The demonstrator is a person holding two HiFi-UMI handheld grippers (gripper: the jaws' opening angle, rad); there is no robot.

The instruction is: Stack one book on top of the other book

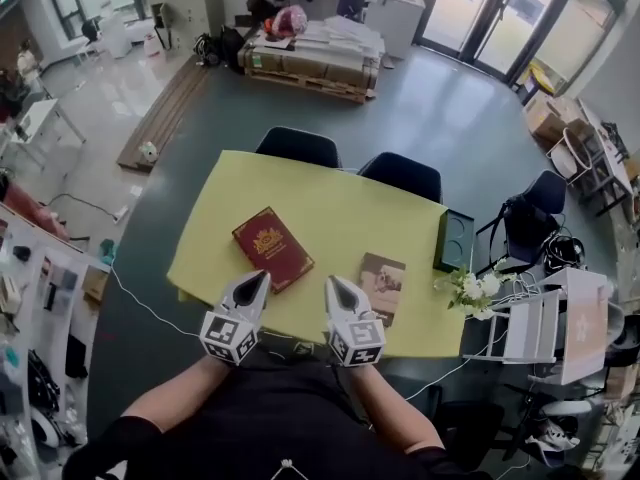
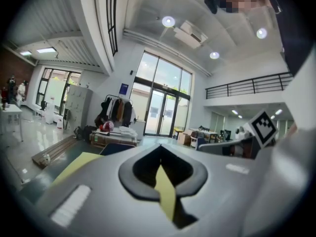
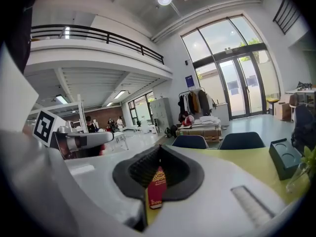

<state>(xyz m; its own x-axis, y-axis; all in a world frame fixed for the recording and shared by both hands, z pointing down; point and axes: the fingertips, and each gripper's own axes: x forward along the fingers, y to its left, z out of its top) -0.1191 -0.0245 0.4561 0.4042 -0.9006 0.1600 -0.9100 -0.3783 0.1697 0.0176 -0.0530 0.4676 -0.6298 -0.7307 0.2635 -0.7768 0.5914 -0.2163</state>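
Left tongs (image 1: 260, 278), clenched on nothing, hover over the near edge of the yellow surface (image 1: 330, 208); the red book (image 1: 272, 248) lies flat just beyond their tips. Right tongs (image 1: 331, 283), also clenched and empty, hover just left of the brown book (image 1: 382, 286). The books lie apart. Two dark chairs (image 1: 298, 146) stand behind, on the hall's grey floor (image 1: 440, 108).

The left gripper (image 2: 160, 152) has its jaws together, nothing between them — past them a yellow table (image 2: 81, 163) and tall glass doors (image 2: 160, 113).
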